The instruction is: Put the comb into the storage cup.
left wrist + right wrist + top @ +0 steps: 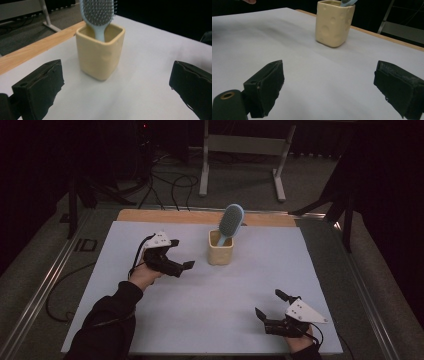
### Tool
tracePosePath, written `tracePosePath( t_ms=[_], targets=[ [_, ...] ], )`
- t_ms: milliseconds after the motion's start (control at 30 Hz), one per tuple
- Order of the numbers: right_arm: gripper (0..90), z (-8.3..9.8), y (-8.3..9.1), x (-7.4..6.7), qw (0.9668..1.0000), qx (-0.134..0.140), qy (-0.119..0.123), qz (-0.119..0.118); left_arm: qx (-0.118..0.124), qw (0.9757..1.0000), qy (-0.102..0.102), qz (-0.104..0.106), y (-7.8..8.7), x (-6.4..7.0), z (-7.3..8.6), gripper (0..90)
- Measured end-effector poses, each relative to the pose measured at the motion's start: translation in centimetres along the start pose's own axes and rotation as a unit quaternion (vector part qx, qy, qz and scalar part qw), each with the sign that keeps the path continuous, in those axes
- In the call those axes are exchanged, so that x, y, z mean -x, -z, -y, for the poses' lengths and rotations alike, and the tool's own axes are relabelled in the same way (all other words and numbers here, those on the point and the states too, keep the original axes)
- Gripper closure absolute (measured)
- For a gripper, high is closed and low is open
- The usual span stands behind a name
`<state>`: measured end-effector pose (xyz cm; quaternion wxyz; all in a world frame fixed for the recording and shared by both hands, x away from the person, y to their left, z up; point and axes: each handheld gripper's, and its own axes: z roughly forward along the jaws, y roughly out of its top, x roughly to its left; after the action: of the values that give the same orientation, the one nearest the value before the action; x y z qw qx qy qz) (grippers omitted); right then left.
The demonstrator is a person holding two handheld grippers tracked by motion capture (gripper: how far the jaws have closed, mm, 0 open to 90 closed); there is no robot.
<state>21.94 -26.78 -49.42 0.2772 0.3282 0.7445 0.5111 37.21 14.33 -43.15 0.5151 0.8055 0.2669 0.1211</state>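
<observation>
A cream square cup stands upright at the back middle of the white sheet. A light blue hairbrush stands in it, handle down, bristle head leaning up and to the right. My left gripper hovers just left of the cup, open and empty, pointing at it. From the left gripper view the cup and brush sit beyond the open left gripper. My right gripper is open near the front right edge, and its own view has the right gripper far from the cup.
A wooden table edge runs behind the sheet. Beyond it, a metal stand and loose cables lie on the floor. Metal rails flank the table on both sides.
</observation>
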Motion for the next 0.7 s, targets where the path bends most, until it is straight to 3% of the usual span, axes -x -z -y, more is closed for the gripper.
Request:
tracePosePath(
  t_ms=[700],
  targets=[
    [9.4, -0.1, -0.1, -0.1, 1.0, -0.001, 0.002, 0.0, -0.014, 0.9998, 0.003, -0.017, 4.1, 0.9, 4.1, 0.0]
  ],
)
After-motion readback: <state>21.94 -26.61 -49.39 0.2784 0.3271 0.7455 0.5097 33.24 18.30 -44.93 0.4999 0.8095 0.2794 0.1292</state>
